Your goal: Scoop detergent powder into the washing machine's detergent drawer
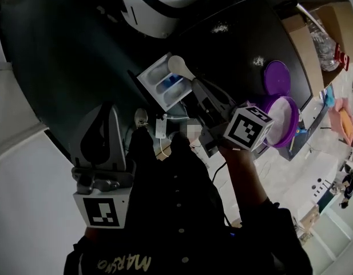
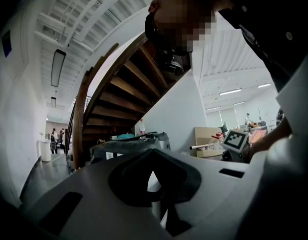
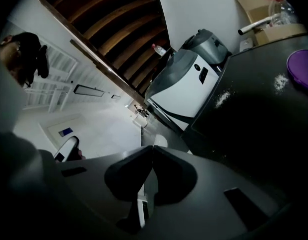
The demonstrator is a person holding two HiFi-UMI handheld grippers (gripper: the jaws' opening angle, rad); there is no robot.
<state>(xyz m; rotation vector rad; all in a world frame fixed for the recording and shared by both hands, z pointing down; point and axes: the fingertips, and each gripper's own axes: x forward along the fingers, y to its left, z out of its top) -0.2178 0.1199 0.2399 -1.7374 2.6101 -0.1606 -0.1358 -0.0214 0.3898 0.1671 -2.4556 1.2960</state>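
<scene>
The washing machine's white detergent drawer (image 1: 163, 85) stands pulled out from the dark machine, with blue inside one compartment. A white scoop (image 1: 179, 66) hovers over the drawer's far end. My right gripper (image 1: 197, 85) is shut on its handle. In the right gripper view the jaws (image 3: 153, 149) meet, with the thin white handle (image 3: 142, 206) pinched between them and the scoop's bowl (image 3: 160, 141) just past the tips. The purple powder tub (image 1: 283, 121) stands open to the right, its lid (image 1: 276, 76) beside it. My left gripper (image 1: 110, 110) hangs left of the drawer, jaws (image 2: 153, 154) together and nothing in them.
Spilled powder (image 1: 221, 27) dots the machine's dark top (image 3: 253, 124). A white and grey floor machine (image 1: 159, 4) stands behind. Cardboard boxes (image 1: 313, 44) are at the right. A staircase (image 2: 119, 94) rises in the left gripper view.
</scene>
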